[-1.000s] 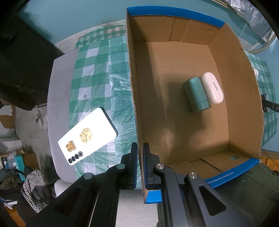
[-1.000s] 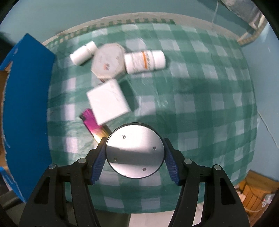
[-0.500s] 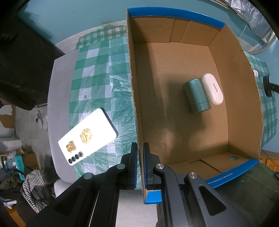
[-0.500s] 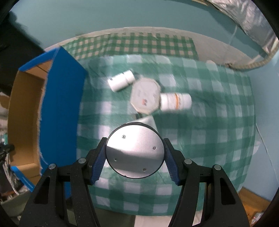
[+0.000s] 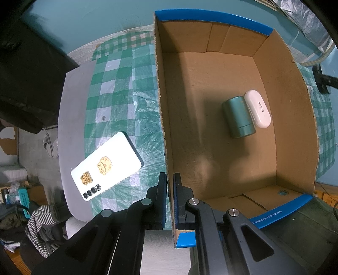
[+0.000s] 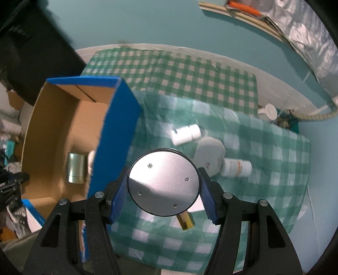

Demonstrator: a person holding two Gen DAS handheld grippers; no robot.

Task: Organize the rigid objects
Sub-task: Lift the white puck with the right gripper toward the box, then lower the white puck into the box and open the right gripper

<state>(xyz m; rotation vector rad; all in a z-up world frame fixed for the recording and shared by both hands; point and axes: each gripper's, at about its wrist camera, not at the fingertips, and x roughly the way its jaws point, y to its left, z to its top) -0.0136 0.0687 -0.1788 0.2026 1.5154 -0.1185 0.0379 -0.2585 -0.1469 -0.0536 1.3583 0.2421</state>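
Cardboard box (image 5: 211,69); "KINYO" white case (image 5: 258,108)

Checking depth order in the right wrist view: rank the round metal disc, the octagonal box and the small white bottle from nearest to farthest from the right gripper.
1. Round metal disc, clamped in the right gripper.
2. Octagonal box, just beyond, right.
3. Small white bottle, farthest, above the box.

A table covered with a green-and-white checked cloth (image 6: 190,80) stands against a plain teal wall (image 6: 147,21), with a bare grey strip of tabletop (image 5: 71,101) showing along one side. High on the wall runs a wooden ledge (image 6: 243,14) beside crinkled silver foil (image 6: 306,31). Below the table's edge, the floor is cluttered with striped clothing (image 5: 42,224) and a pair of pale slippers (image 5: 49,146), and a patch of the lower wall there has peeled to brown (image 5: 8,143).
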